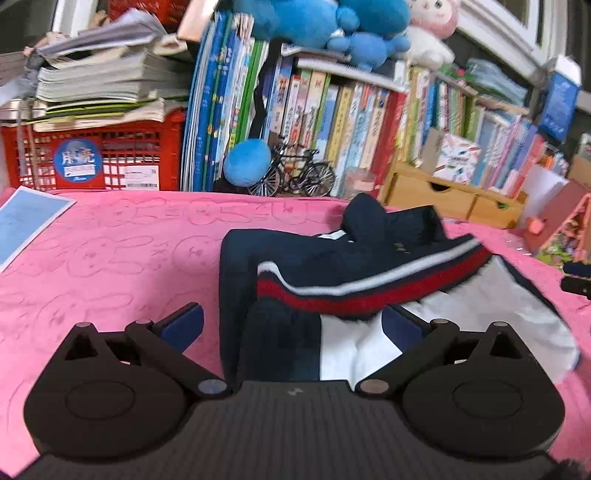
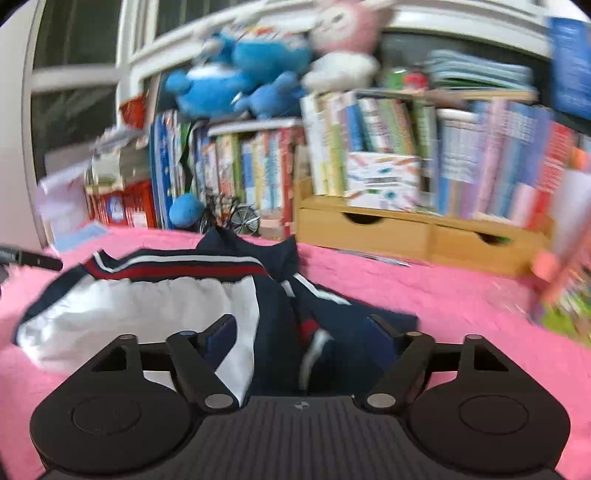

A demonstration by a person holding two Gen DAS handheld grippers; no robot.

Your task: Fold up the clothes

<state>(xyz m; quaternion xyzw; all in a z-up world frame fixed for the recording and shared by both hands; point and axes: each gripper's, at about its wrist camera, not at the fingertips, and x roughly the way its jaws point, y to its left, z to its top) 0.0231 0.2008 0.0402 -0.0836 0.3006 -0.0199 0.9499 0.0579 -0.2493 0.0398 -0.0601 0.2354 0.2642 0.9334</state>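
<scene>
A navy jacket (image 1: 332, 266) with a red and white stripe band and a white lining lies crumpled on the pink blanket (image 1: 110, 258). My left gripper (image 1: 293, 321) hovers just over the jacket's near edge. It is open wide, its blue pads apart, and cloth lies between them without being pinched. In the right wrist view the same jacket (image 2: 177, 269) spreads out with the white lining to the left and a navy fold in the middle. My right gripper (image 2: 301, 332) is open above that fold, and its pads do not press on the fabric.
Behind the blanket stands a packed row of books (image 1: 351, 118) with plush toys (image 1: 314, 22) on top. Also there are a red crate (image 1: 92, 155), a model bicycle (image 1: 295, 173) and a wooden drawer box (image 2: 406, 232). A blue sheet (image 1: 26, 221) lies at the far left.
</scene>
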